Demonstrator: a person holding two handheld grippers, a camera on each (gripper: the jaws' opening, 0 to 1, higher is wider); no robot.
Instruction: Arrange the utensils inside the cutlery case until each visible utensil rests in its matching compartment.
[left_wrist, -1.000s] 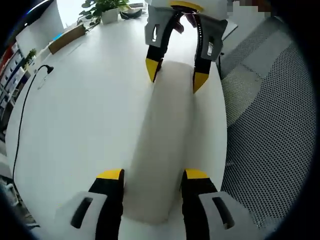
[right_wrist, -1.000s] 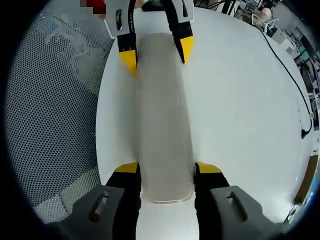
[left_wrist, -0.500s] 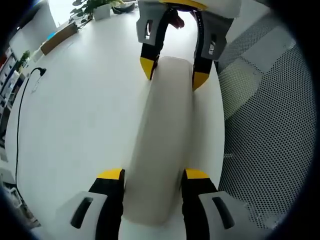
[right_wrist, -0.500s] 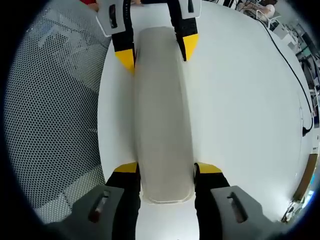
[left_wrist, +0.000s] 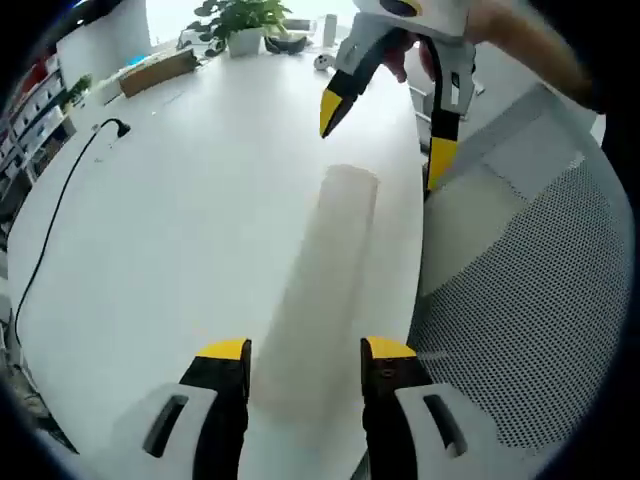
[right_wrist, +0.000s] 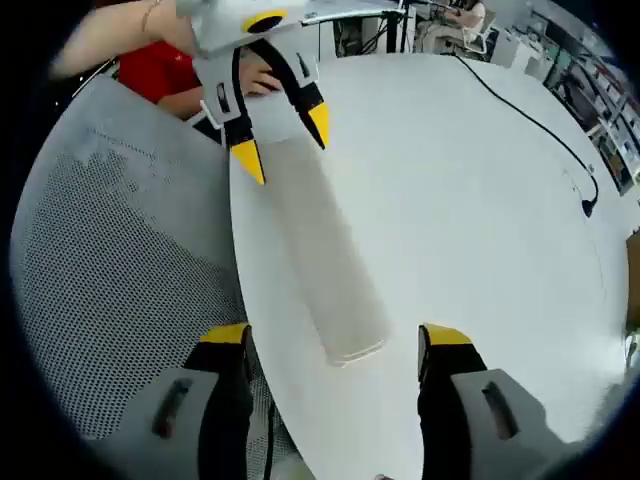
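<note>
The cutlery case (left_wrist: 322, 265), a long closed milky-white box, lies on the white table (left_wrist: 180, 230) along its edge. In the left gripper view my left gripper (left_wrist: 305, 350) has its jaws against both sides of the case's near end. My right gripper (left_wrist: 388, 132) hangs open above and beyond the far end, touching nothing. In the right gripper view the case (right_wrist: 320, 250) runs away from me. My right gripper (right_wrist: 335, 337) is spread wider than the case, whose end lies just ahead. The left gripper (right_wrist: 283, 142) clamps the far end. No utensils show.
A grey mesh chair (left_wrist: 520, 300) stands right beside the table edge, also at the left as the chair (right_wrist: 110, 250). A black cable (left_wrist: 60, 200) trails over the table, and a potted plant (left_wrist: 245, 20) and a cardboard box (left_wrist: 150, 70) stand at its far side.
My right gripper has opened, let go of the case's end and lifted back from it. The left gripper keeps its hold; both cameras have tilted.
</note>
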